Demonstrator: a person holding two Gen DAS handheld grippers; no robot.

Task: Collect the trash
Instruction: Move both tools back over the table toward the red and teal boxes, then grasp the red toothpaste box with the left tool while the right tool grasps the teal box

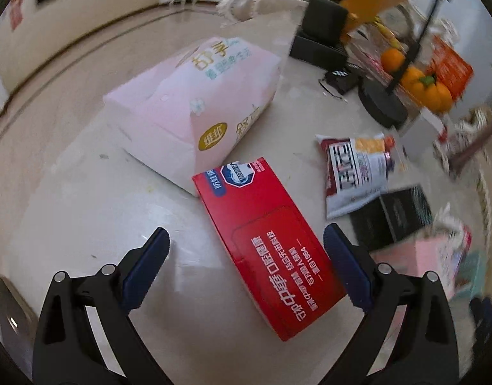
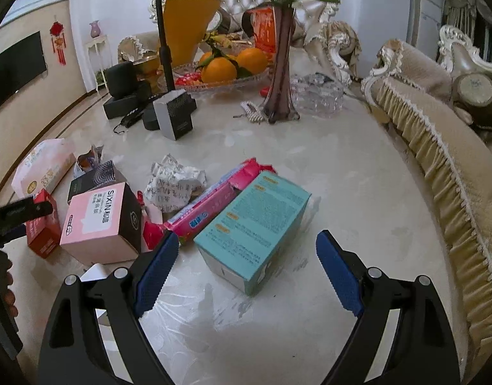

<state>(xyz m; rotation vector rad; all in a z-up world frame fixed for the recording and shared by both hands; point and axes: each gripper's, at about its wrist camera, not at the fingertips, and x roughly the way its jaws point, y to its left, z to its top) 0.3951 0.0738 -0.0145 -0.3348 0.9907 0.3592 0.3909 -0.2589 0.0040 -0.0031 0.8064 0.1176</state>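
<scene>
Litter lies on a pale marble table. In the left wrist view a long red toothpaste box lies flat between the wide jaws of my left gripper. The left pad stands apart from it and the right finger is at its edge. Beyond it sit a pink tissue pack and a snack wrapper. In the right wrist view my right gripper is open around the near end of a teal box, pads clear of it. A pink torn carton, crumpled paper and a pink-and-black box lie left of it.
At the back stand a purple vase, a glass fruit tray with oranges, a glass dish, a silver-black box and a black stand pole. A fringed sofa borders the table on the right.
</scene>
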